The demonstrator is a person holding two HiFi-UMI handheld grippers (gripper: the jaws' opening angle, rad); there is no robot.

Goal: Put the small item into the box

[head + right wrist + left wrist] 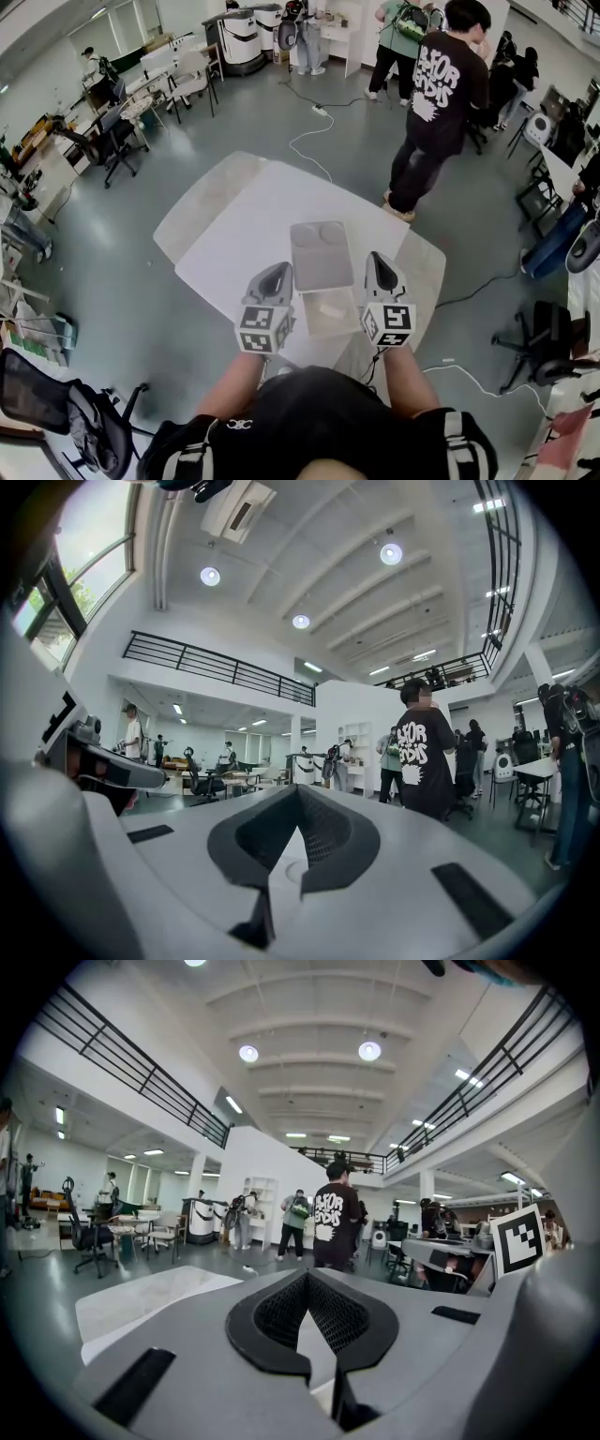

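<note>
Left gripper [277, 274] and right gripper [379, 262] both clenched, nothing between jaws, held level over white worktop [234, 225]. Clear box [328, 312] sits on worktop between them, grey tray [322, 253] just beyond it. Small item can't be made out. Person in black shirt [439, 94] stands past the worktop.

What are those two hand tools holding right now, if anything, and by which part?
Nothing is held. The left tool and the right tool are both shut and empty, hovering over the open box.
</note>
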